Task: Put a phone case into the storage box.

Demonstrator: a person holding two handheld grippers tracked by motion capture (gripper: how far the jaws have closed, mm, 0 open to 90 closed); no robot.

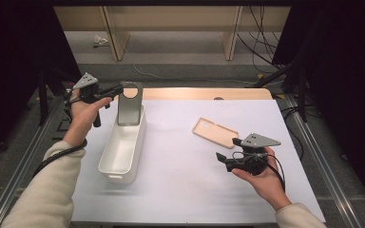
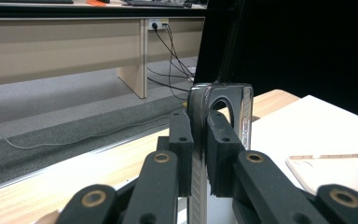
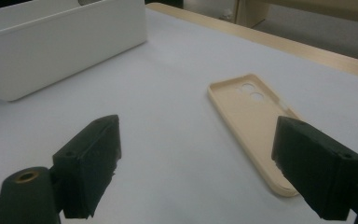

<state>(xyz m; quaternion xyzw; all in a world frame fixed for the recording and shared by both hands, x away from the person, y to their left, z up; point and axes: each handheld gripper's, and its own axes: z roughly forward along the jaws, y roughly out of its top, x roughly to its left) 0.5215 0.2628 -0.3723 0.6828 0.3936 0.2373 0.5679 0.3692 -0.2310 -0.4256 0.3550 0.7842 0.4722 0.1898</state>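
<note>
My left gripper (image 1: 119,89) is shut on the top edge of a grey phone case (image 1: 130,107) with a round cutout. The case hangs upright over the far end of a white bin (image 1: 119,156); whether its lower edge touches the bin I cannot tell. In the left gripper view the pads (image 2: 182,135) clamp the case (image 2: 223,95) edge-on. A beige phone case (image 1: 215,131) lies open side up on the white mat. My right gripper (image 1: 222,160) stands open just near of it, nothing between its jaws. In the right gripper view the beige case (image 3: 254,121) lies ahead, by the right jaw.
The white mat (image 1: 180,190) covers most of a wooden table (image 1: 195,93). Metal rails (image 1: 313,156) run along both sides. The bin's wall (image 3: 60,42) stands far left of the right gripper. Cables (image 1: 261,42) and desk legs lie on the floor beyond.
</note>
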